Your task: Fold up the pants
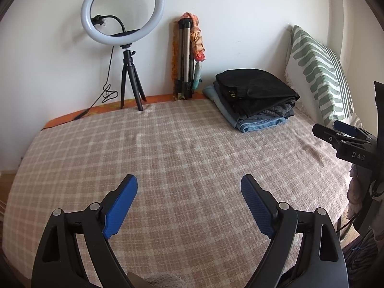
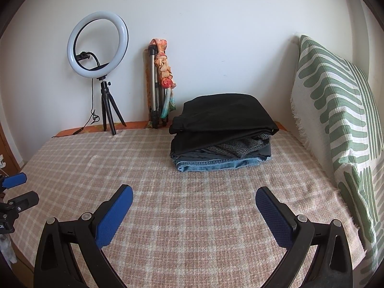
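A: Where are the pants?
B: Folded in a stack (image 2: 222, 132) at the far side of the bed (image 2: 192, 204), black pair on top, jeans at the bottom, near the pillow (image 2: 336, 110).
A: And the tongs?
B: Left tongs (image 1: 189, 204) and right tongs (image 2: 194, 213) both spread wide, empty, above the plaid blanket, well short of the stack.

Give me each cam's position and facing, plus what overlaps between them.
Left wrist: sits on the left gripper, faces across the plaid blanket to the wall; its own open blue fingers show, and the right gripper juts in at the right edge.
Right wrist: sits on the right gripper, faces the same way, closer to the striped pillow; its open fingers show, with the left gripper at the left edge.
Shared: the folded clothes stack, ring light, folded tripod.
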The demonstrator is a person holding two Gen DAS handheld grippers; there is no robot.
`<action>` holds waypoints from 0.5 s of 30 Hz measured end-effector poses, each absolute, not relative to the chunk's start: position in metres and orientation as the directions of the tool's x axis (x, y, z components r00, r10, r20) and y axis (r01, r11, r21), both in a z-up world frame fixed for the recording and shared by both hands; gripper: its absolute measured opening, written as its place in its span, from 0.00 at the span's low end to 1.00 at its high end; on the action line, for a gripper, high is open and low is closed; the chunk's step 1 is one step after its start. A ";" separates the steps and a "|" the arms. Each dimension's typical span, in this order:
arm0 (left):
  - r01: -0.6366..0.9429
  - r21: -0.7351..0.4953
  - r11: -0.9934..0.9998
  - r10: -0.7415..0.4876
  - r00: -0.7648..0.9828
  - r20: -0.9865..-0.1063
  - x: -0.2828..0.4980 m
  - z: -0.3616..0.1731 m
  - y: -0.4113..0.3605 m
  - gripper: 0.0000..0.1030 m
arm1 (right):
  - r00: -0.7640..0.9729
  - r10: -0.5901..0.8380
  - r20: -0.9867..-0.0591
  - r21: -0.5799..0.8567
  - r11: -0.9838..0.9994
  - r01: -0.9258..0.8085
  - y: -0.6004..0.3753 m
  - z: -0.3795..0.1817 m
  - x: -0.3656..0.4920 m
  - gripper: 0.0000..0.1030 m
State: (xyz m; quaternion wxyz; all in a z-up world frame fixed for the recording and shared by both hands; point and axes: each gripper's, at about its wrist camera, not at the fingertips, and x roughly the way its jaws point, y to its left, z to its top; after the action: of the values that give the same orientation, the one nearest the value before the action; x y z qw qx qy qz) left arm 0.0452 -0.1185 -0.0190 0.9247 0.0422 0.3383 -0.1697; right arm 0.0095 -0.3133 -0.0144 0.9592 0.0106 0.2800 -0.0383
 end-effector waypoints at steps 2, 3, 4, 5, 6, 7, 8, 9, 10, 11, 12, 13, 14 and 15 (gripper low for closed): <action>0.343 -0.036 0.938 -0.286 0.713 -0.641 0.045 -0.019 -0.119 0.86 | 0.840 -0.066 -0.538 -0.001 0.997 0.078 -0.313 -0.014 0.009 1.00; 0.343 -0.036 0.939 -0.285 0.713 -0.641 0.045 -0.019 -0.119 0.86 | 0.840 -0.068 -0.538 -0.001 0.997 0.080 -0.313 -0.014 0.009 1.00; 0.342 -0.036 0.939 -0.285 0.713 -0.641 0.045 -0.019 -0.119 0.86 | 0.840 -0.069 -0.538 -0.001 0.997 0.080 -0.313 -0.014 0.009 1.00; 0.342 -0.038 0.939 -0.286 0.713 -0.641 0.045 -0.019 -0.119 0.86 | 0.840 -0.068 -0.538 -0.002 0.997 0.080 -0.313 -0.015 0.009 1.00; 0.342 -0.039 0.939 -0.286 0.713 -0.641 0.045 -0.019 -0.119 0.86 | 0.840 -0.068 -0.539 -0.001 0.997 0.081 -0.313 -0.015 0.009 1.00; 0.343 -0.041 0.938 -0.288 0.712 -0.641 0.045 -0.020 -0.119 0.86 | 0.839 -0.068 -0.540 0.001 0.997 0.081 -0.314 -0.014 0.009 1.00; 0.343 -0.042 0.938 -0.289 0.711 -0.641 0.044 -0.020 -0.119 0.86 | 0.839 -0.066 -0.540 0.004 0.997 0.081 -0.314 -0.014 0.009 1.00; 0.342 -0.040 0.939 -0.287 0.712 -0.640 0.045 -0.020 -0.119 0.86 | 0.839 -0.066 -0.541 0.006 0.997 0.082 -0.314 -0.014 0.009 1.00; 0.342 -0.040 0.939 -0.287 0.713 -0.639 0.044 -0.020 -0.118 0.86 | 0.838 -0.067 -0.541 0.006 0.997 0.083 -0.314 -0.013 0.009 1.00; 0.342 -0.040 0.939 -0.287 0.713 -0.639 0.044 -0.020 -0.118 0.86 | 0.839 -0.067 -0.541 0.005 0.997 0.083 -0.315 -0.013 0.009 1.00; 0.343 -0.040 0.939 -0.287 0.713 -0.639 0.045 -0.020 -0.118 0.86 | 0.839 -0.066 -0.541 0.006 0.997 0.082 -0.315 -0.014 0.009 1.00; 0.343 -0.040 0.939 -0.288 0.713 -0.639 0.045 -0.020 -0.118 0.86 | 0.839 -0.065 -0.540 0.006 0.997 0.082 -0.315 -0.013 0.009 1.00; 0.343 -0.040 0.939 -0.288 0.713 -0.640 0.045 -0.020 -0.118 0.86 | 0.839 -0.068 -0.540 0.004 0.997 0.083 -0.315 -0.014 0.009 1.00; 0.343 -0.040 0.938 -0.288 0.712 -0.640 0.044 -0.020 -0.119 0.86 | 0.839 -0.069 -0.540 0.002 0.997 0.083 -0.314 -0.013 0.009 1.00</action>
State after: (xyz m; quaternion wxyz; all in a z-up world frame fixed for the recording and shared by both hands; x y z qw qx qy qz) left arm 0.0444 -0.1186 -0.0201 0.9243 0.0410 0.3387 -0.1708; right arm 0.0092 -0.3145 -0.0134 0.9587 0.0128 0.2813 -0.0395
